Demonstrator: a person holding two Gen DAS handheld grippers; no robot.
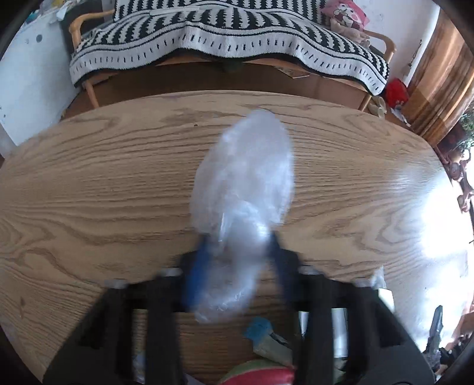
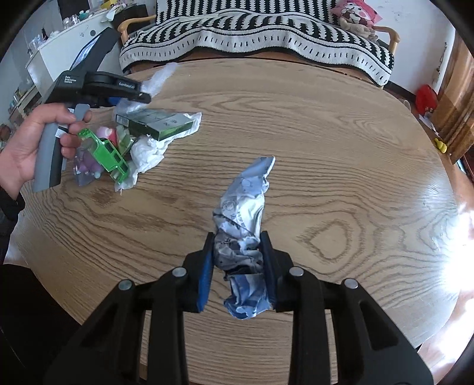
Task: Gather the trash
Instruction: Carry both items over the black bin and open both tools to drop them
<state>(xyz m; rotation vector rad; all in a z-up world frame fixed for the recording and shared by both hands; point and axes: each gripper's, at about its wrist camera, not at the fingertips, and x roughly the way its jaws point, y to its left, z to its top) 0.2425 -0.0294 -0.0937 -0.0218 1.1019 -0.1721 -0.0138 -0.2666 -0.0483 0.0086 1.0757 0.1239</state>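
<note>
In the left wrist view my left gripper [image 1: 238, 240] is shut on a crumpled clear plastic bag [image 1: 246, 174], which is blurred and sticks out forward over the wooden table [image 1: 89, 177]. My right gripper [image 2: 237, 237] is shut on a crumpled blue and white wrapper [image 2: 243, 213], held just above the table [image 2: 340, 154]. The right wrist view also shows a hand [image 2: 20, 151] holding the left gripper [image 2: 145, 96] at the far left, clear plastic [image 2: 160, 77] at its tip. Below it lies a trash pile: a dark green box [image 2: 157, 124], white tissue [image 2: 148, 151], a green toy car [image 2: 108, 154].
A sofa with a black and white striped blanket [image 2: 254, 32] stands behind the table, a pink plush [image 2: 355, 14] on it. A wooden door [image 2: 456, 97] and a red bag [image 2: 426, 94] are on the right. Strong glare covers the table's right side.
</note>
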